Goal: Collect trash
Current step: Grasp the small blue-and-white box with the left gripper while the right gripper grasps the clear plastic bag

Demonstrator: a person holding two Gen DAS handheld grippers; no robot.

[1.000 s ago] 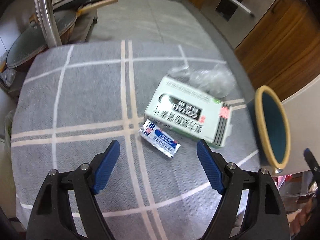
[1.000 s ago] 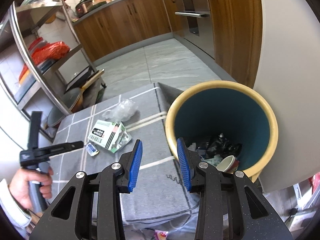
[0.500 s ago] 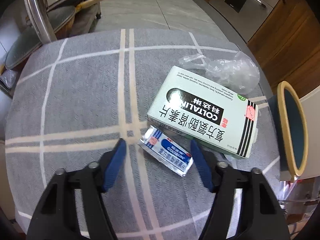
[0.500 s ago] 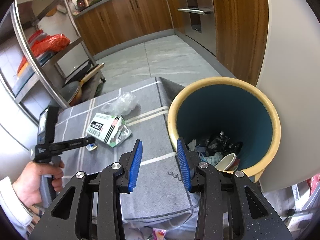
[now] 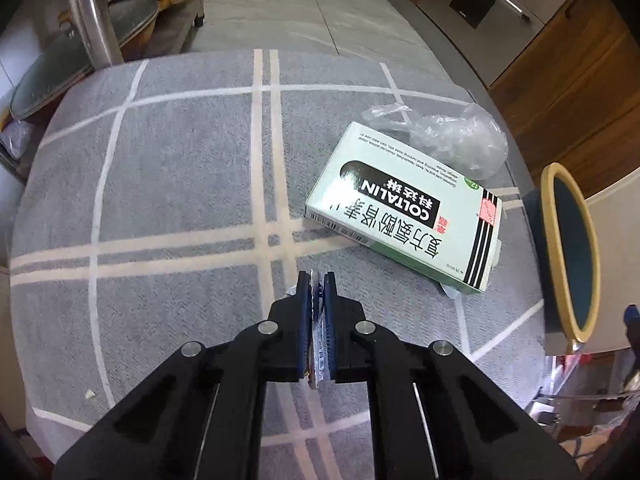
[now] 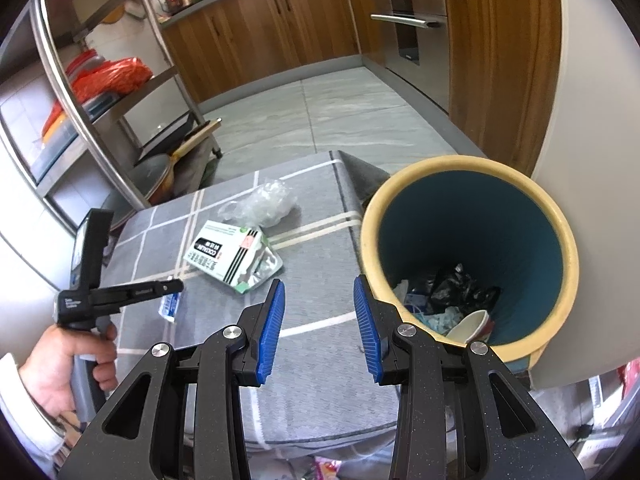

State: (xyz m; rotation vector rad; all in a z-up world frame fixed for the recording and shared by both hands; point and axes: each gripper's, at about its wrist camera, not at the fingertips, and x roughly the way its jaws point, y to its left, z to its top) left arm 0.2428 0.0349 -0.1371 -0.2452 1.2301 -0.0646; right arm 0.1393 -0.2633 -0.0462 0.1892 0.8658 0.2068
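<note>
My left gripper (image 5: 317, 280) is shut on a small blue-and-white foil packet (image 5: 318, 320), held edge-on between the blue pads; the right wrist view shows the packet (image 6: 170, 306) hanging from that gripper (image 6: 178, 285) just above the grey checked cloth. A green Coltalin box (image 5: 404, 216) lies to its right, also seen in the right wrist view (image 6: 228, 254). A crumpled clear plastic bag (image 5: 456, 140) lies behind the box. My right gripper (image 6: 318, 312) is open and empty beside the yellow-rimmed teal bin (image 6: 560, 240).
The bin holds a cup, black plastic and paper scraps (image 6: 448, 300). The cloth-covered table (image 5: 160, 160) ends near the bin (image 5: 560, 248). A steel rack (image 6: 80, 100) with pans stands behind the table on the left. Wooden cabinets (image 6: 280, 28) line the far wall.
My left gripper moved down over the foil packet and closed on it, lifting it edge-on. The right gripper held still and open by the bin.
</note>
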